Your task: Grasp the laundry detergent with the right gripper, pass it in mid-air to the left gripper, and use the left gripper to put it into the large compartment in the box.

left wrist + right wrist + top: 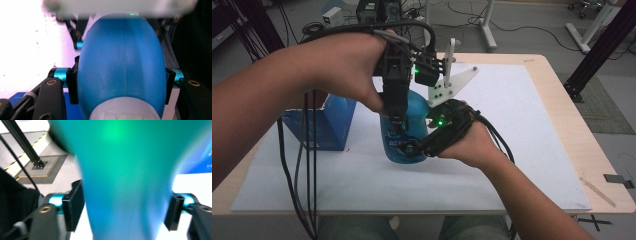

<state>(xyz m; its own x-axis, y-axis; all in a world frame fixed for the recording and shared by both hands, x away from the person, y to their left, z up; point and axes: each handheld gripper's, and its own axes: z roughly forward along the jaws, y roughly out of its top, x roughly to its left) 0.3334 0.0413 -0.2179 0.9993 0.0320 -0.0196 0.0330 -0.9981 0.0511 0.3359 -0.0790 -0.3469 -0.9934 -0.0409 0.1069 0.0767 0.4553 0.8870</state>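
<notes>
A blue bottle (416, 109) stands on the white sheet at the table's middle. My left gripper (398, 125) comes down on it from above and is shut on it. In the left gripper view both pads (72, 85) press the rounded blue body (121, 62), with a whitish cap (125, 111) nearest the camera. My right gripper (412, 149) reaches in from the right at the bottle's lower part. In the right gripper view the bottle (125, 170) lies between the jaws of the right gripper (127, 207), and the right pad (175, 212) stands slightly off it.
A blue box (319, 122) stands just left of the bottle on the white sheet (512, 125). The wooden table's right edge (577, 130) lies beyond the sheet. Cables hang from the left hand over the table's front. Stands and equipment are on the floor behind.
</notes>
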